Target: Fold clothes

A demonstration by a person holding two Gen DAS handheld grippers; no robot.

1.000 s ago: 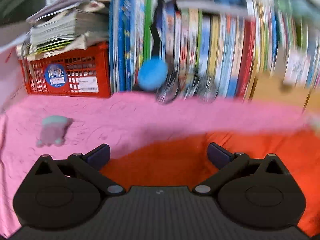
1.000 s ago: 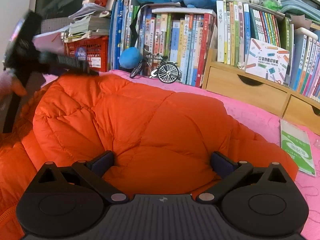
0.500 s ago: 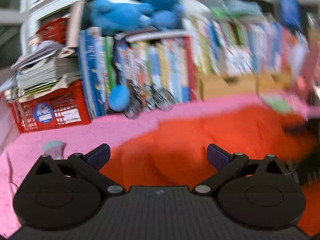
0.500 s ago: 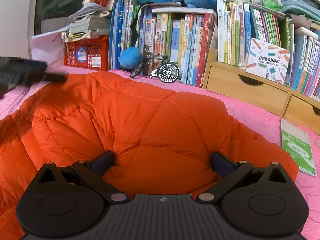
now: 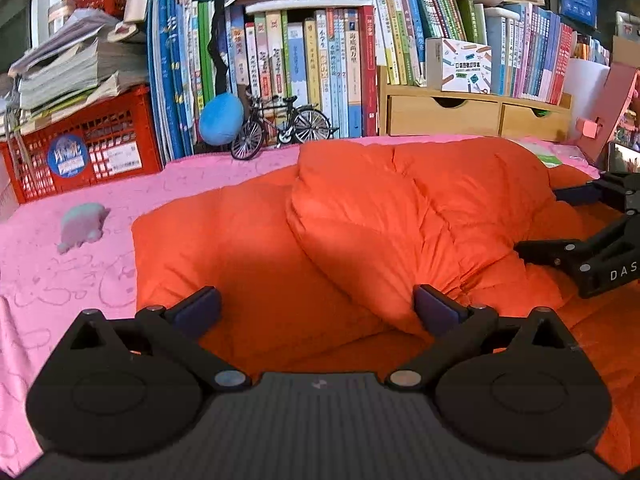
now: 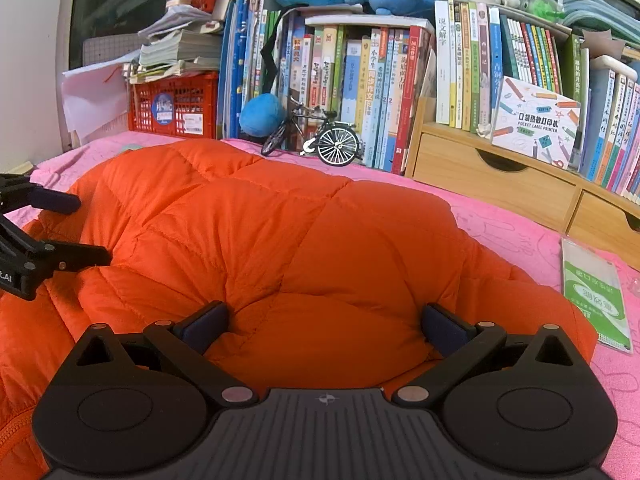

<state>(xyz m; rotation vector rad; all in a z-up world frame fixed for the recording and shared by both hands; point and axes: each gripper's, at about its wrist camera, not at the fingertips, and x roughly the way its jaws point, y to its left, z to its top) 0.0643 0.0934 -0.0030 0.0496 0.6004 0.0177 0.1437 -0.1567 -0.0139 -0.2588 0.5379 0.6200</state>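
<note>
A puffy orange quilted jacket (image 5: pixel 360 232) lies bunched on the pink sheet (image 5: pixel 80 280), with a thick fold humped across its middle (image 6: pixel 312 240). My left gripper (image 5: pixel 316 306) hovers open over the jacket's near left part, nothing between its fingers. My right gripper (image 6: pixel 326 322) is open too, its blue pads straddling the near edge of the padded hump without closing on it. Each gripper shows in the other's view: the right one (image 5: pixel 556 220) at the jacket's right side, the left one (image 6: pixel 76 232) at its left side.
Behind the jacket stand a row of books (image 5: pixel 312 64), a red crate (image 5: pixel 80 148) stacked with papers, a model bicycle (image 6: pixel 316 140), a blue ball (image 5: pixel 221 118) and wooden drawers (image 6: pixel 500 184). A small grey toy (image 5: pixel 82 226) and a green packet (image 6: pixel 596 292) lie on the sheet.
My left gripper has swung from the jacket's far left end toward its middle, and its view has steadied. The right gripper has held still over the hump. The jacket's shape is unchanged.
</note>
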